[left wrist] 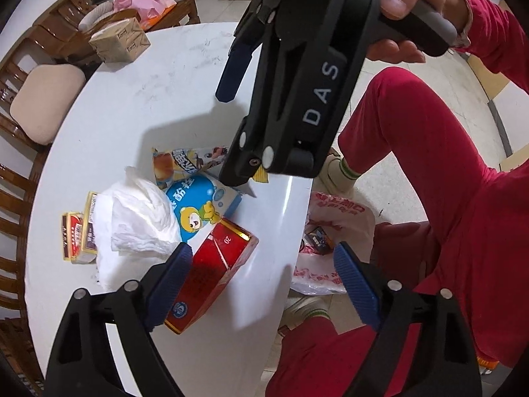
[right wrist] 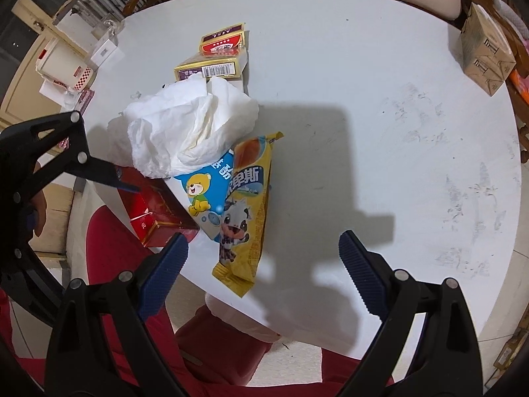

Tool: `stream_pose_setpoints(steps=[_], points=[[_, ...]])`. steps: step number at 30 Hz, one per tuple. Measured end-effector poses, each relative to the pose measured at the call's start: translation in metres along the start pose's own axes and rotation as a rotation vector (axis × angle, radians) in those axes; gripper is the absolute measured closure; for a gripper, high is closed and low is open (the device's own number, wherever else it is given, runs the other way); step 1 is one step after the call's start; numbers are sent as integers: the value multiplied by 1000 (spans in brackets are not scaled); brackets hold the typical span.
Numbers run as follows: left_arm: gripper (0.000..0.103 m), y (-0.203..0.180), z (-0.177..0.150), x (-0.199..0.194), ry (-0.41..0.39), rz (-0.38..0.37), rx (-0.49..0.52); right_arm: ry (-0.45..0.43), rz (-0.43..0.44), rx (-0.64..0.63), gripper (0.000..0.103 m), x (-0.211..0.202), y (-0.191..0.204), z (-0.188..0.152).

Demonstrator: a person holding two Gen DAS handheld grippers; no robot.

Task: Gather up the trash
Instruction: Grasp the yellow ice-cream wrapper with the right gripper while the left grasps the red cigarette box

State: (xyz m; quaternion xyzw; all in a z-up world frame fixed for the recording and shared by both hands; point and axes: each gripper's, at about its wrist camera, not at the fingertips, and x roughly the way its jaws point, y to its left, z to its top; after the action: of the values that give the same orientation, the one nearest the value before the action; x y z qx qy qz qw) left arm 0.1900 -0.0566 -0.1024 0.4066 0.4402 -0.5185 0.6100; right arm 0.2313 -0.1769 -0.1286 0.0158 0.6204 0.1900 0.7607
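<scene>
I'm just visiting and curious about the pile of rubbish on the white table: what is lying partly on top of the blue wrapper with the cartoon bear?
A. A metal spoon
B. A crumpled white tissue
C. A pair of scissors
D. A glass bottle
B: the crumpled white tissue drapes over the upper end of the blue bear wrapper, next to the yellow cow wrapper.

Bright, even overhead light. Hard gripper shadows fall on the white surface (right wrist: 330,66). Mild glare at its edge. Strong fisheye curvature and dark vignette at corners; focus sharp.
</scene>
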Motion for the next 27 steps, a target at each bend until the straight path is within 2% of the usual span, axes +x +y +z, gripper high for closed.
stream_pose_setpoints(steps=[2, 6, 9, 16, 23, 27], points=[[19, 1, 0, 0, -7, 7, 1, 2, 4, 5, 14, 3, -1, 1], [23, 6, 1, 0, -11, 15, -16, 21, 11, 14, 30, 11, -3, 1], [26, 5, 0, 0, -10, 29, -18, 27, 12, 21, 30, 16, -4, 1], [26, 3, 0, 2, -9, 61, -4, 24, 11, 30, 33, 17, -4, 3], [27, 7, -1, 4, 20, 51, -24, 24, 12, 32, 35, 18, -5, 3], [39, 7, -3, 8, 39, 55, -23, 27, 16, 35, 35, 22, -4, 3]])
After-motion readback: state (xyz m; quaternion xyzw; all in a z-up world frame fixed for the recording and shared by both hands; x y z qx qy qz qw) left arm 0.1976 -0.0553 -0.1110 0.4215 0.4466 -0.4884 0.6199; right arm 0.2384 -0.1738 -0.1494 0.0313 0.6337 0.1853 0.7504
